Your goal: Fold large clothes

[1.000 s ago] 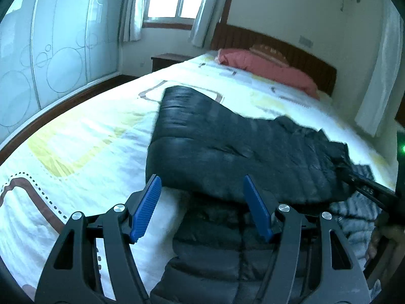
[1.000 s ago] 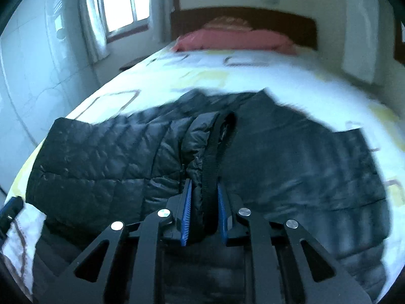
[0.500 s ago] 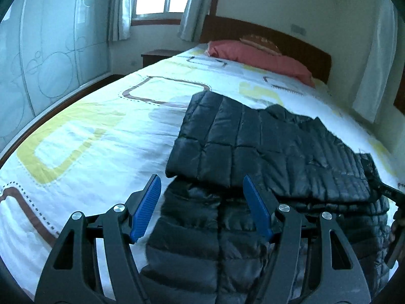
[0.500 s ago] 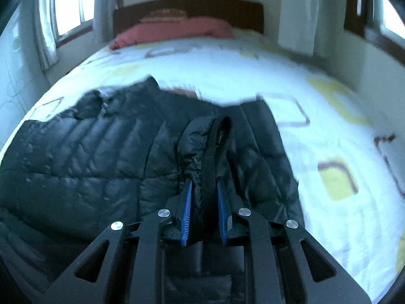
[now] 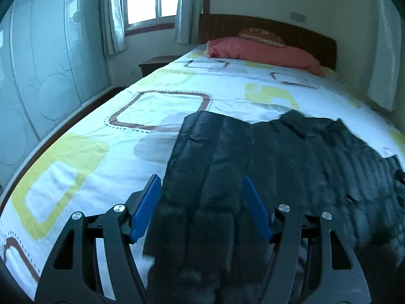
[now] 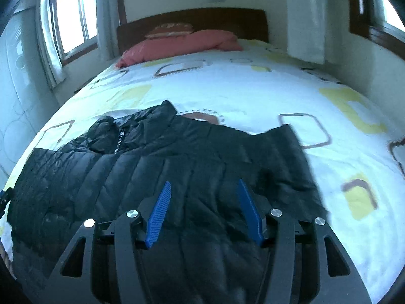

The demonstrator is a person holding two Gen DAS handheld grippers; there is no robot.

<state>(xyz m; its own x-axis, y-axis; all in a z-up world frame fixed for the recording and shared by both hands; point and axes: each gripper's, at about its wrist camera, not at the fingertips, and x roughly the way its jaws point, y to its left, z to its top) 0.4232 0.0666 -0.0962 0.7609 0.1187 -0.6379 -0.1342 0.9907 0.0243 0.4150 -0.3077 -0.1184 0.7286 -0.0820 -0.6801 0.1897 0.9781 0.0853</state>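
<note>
A black quilted puffer jacket [image 5: 265, 167] lies spread on the bed, its sleeves folded in over the body. In the right wrist view the jacket [image 6: 157, 167] shows its collar and zipper at the far left. My left gripper [image 5: 202, 185] is open and empty, hovering just above the jacket's left part. My right gripper [image 6: 203, 192] is open and empty, above the jacket's right part, with nothing between the blue pads [image 6: 249, 212].
The bed has a white sheet [image 5: 157, 106] with yellow and brown squares. A pink pillow [image 5: 263, 53] lies by the dark headboard. A frosted wardrobe [image 5: 38, 63] stands left, with a nightstand [image 5: 157, 63] and window beyond. A curtain [image 6: 303, 17] hangs at the right.
My right gripper opened and let go of the jacket's zipper edge, which now lies flat. Both grippers swung to face the headboard; the left stayed open.
</note>
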